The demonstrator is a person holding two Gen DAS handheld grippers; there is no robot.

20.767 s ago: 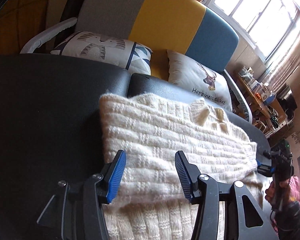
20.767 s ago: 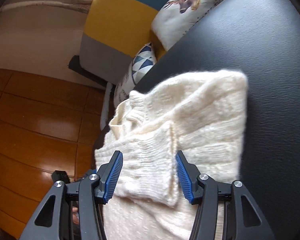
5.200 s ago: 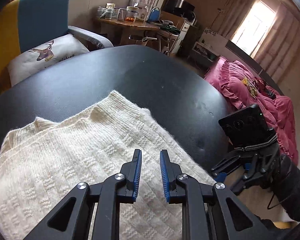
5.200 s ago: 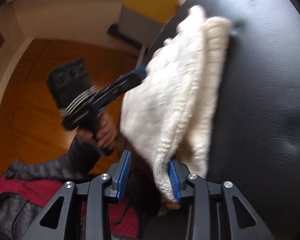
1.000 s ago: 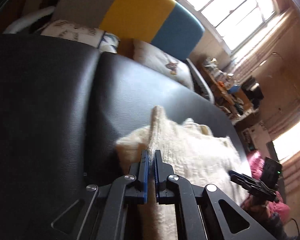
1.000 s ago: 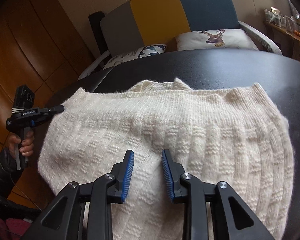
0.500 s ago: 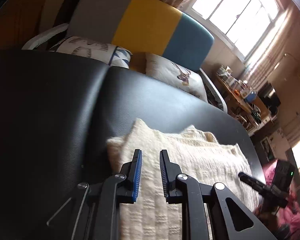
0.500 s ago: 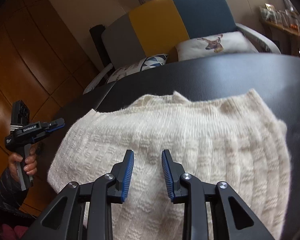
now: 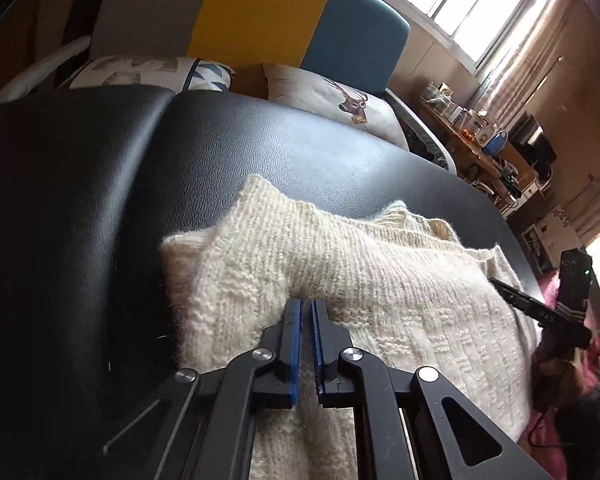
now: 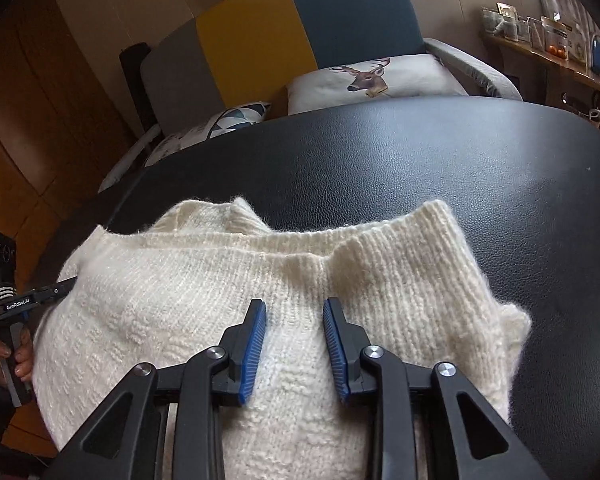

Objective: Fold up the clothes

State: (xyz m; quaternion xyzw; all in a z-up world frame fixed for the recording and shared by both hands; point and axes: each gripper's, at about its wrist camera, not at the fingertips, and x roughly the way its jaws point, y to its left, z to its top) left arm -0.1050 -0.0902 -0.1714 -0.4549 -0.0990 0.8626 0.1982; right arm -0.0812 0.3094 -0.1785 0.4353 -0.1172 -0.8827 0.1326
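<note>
A cream knitted sweater [image 9: 400, 292] lies folded on the black padded table [image 9: 260, 152]. My left gripper [image 9: 305, 308] sits at the sweater's left end with its blue pads almost together, pinching a raised fold of the knit. In the right wrist view the sweater [image 10: 188, 300] spreads below my right gripper [image 10: 294, 312], which hovers open over its middle, nothing between the fingers. The left gripper [image 10: 62, 284] shows there at the sweater's left edge, held by a hand [image 10: 20, 356]. The right gripper [image 9: 516, 298] shows in the left wrist view at the sweater's far end.
A grey, yellow and blue sofa [image 10: 260, 32] with a deer cushion [image 10: 372, 76] and a patterned cushion [image 9: 148, 72] stands behind the table. A cluttered wooden desk [image 9: 472, 128] is at the far right. Bare black table surface [image 10: 500, 160] surrounds the sweater.
My left gripper's jaws, slightly apart half a second ago, have closed on a fold at the sweater's left end. The right gripper stays open and has drawn back a little over the sweater.
</note>
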